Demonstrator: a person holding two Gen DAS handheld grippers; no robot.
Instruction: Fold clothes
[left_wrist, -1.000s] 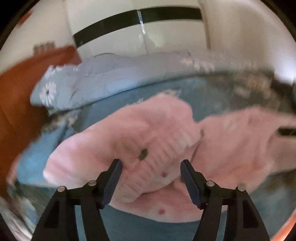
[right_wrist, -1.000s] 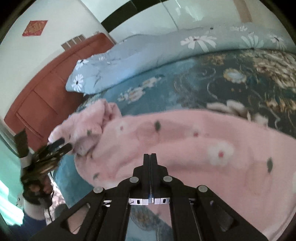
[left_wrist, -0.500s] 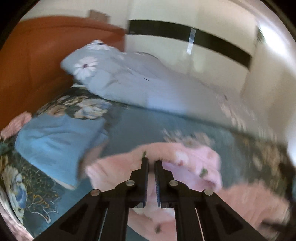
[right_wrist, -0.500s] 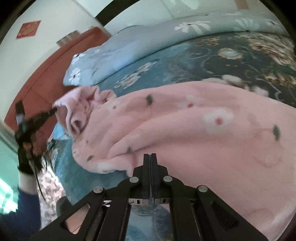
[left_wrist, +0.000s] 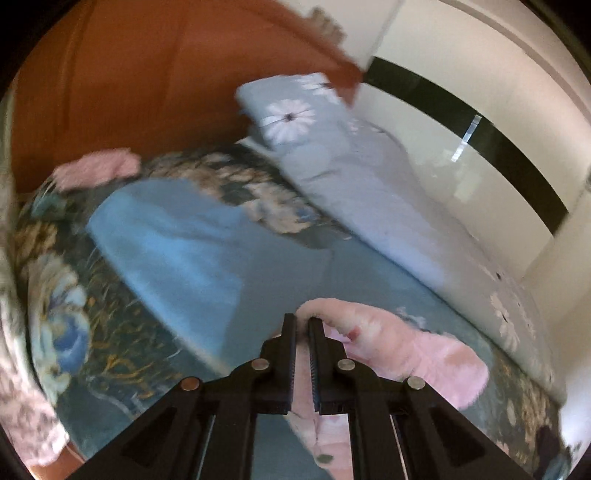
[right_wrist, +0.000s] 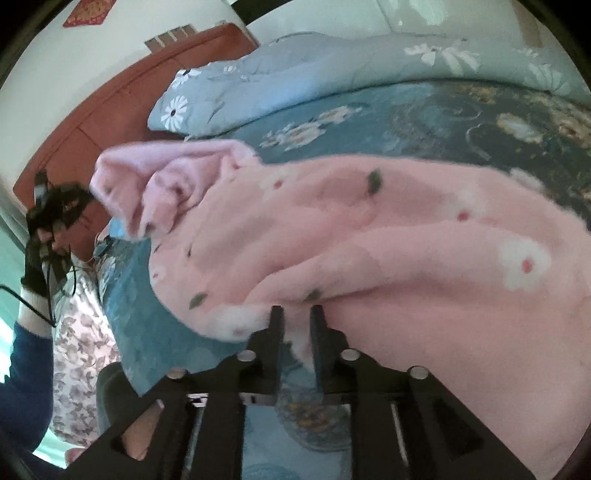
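A pink fleece garment (right_wrist: 388, 236) with white flowers and green leaves lies spread on the blue floral bed. My left gripper (left_wrist: 302, 321) is shut on its pink sleeve end (left_wrist: 399, 343) and holds it raised; from the right wrist view the left gripper (right_wrist: 59, 206) is at the far left with the lifted sleeve (right_wrist: 162, 184) beside it. My right gripper (right_wrist: 297, 314) stands at the garment's near hem, jaws a little apart with pink fabric between them.
A folded light-blue cloth (left_wrist: 177, 251) lies on the bed sheet (left_wrist: 59, 325). A grey-blue flowered duvet (left_wrist: 369, 192) is bunched along the far side. An orange-brown headboard (left_wrist: 147, 81) stands behind. Another pink item (left_wrist: 96, 170) lies near the headboard.
My left gripper closed on the pink sleeve and lifted it up and to the left. My right gripper's jaws have parted slightly at the hem.
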